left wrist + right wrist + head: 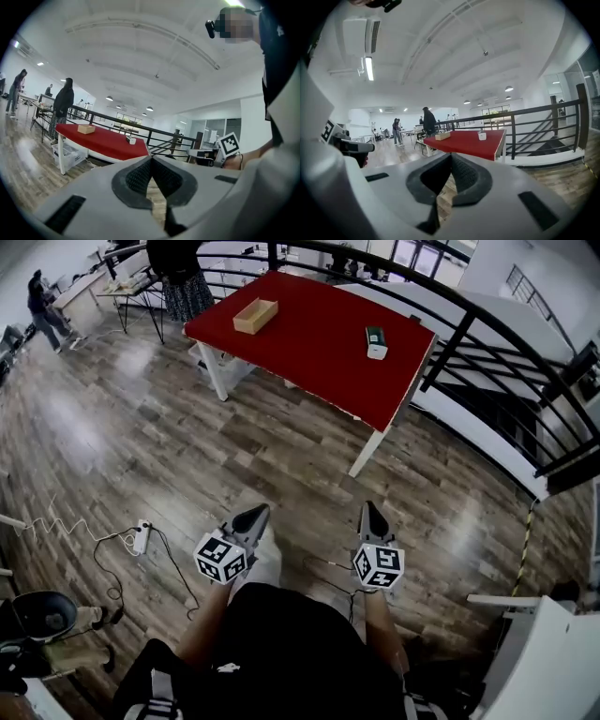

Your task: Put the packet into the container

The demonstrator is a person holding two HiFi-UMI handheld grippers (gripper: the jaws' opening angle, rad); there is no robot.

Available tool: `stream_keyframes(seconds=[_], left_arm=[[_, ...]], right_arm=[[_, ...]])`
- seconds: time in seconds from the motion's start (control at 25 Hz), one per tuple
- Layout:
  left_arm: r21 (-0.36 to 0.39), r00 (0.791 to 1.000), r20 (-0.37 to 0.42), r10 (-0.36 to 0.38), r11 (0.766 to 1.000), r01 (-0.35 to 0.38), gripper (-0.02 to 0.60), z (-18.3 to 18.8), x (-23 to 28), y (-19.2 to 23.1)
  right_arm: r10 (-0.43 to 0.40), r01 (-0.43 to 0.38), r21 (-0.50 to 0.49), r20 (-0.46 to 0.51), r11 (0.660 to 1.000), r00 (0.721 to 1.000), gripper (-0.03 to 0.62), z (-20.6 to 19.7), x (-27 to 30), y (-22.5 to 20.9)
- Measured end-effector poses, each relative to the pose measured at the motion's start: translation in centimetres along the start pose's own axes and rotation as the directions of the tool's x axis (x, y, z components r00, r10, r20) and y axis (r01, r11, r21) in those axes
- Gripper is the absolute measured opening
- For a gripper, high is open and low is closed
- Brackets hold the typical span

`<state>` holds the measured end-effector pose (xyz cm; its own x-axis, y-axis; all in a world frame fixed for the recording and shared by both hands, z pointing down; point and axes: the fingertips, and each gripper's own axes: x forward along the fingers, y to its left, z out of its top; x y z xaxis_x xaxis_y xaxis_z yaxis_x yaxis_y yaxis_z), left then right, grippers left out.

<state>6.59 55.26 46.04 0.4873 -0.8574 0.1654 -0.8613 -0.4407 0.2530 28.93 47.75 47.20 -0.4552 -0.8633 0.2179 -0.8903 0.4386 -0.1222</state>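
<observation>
item 1: table, red top on white legs, standing on a grey-brown wood-plank floor. a black metal railing runs just beyond its far and right edges.

item 2: container, a shallow open tan box, near the far left corner of the table. nothing can be seen inside it. it also shows in the left gripper view and the right gripper view.

item 3: packet, small, white with a dark green face, lying on the red top near the right edge of the table. it is outside the container and well apart from it. it also shows in the left gripper view and the right gripper view.

item 4: left gripper, grey with a marker cube, held over the floor well short of the table's near edge. its own view shows the dark ribbed pads pressed together with nothing between them.

item 5: right gripper, same build, level with the left one. its jaws are closed tip to tip and empty.

item 6: white power strip with a trailing black cable, on the floor left of the left gripper.

item 7: person in dark clothes, standing past the table's far left corner.
</observation>
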Motion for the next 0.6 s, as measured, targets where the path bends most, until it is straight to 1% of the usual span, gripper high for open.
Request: stream_keyframes(seconds=[0.16,0.4,0.6], left_arm=[[-0.015,1.0,0.005,-0.009,1.0,0.009,0.003,2.3,3.4,5.7],[-0.009,0.999,0.013,-0.039,0.999,0.039,0.003,7.1,7.9,13.9],[-0.02,0.997,0.001,-0.073,0.997,0.073,0.003,9.1,11.1,19.9]], right_arm=[[-0.009,0.009,0.008,0.006,1.0,1.0,0.021,1.7,6.7,0.6],[-0.041,0.041,0.015,0.02,0.999,0.999,0.021,5.3,15.4,1.6],[-0.083,0.082,0.016,0.023,0.996,0.996,0.021,7.0,21.9,2.6]])
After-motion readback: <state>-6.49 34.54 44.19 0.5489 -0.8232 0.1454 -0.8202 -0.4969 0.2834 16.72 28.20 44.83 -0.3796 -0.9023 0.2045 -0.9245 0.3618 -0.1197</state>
